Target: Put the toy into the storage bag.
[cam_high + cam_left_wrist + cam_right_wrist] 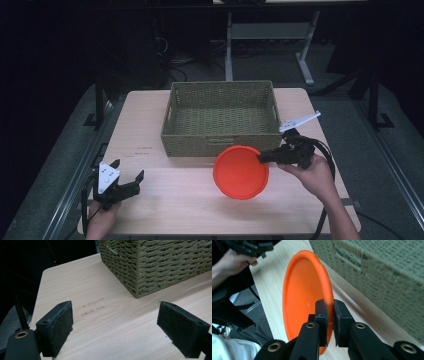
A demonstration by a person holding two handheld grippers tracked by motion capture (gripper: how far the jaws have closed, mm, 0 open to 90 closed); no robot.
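Observation:
An orange plate hangs tilted above the table just in front of the woven basket. My right gripper is shut on the plate's right rim. In the right gripper view the two black jaws pinch the orange rim, and the plate stands on edge beside the basket wall. My left gripper rests near the table's front left corner, open with nothing between its pads. The left gripper view looks across bare wood toward the basket's corner.
The wooden table has bare room left of the basket and along its front edge. The basket sits at the table's middle back and holds nothing that I can see. Faint printed marks lie on the wood. Desk legs and cables stand on the floor beyond.

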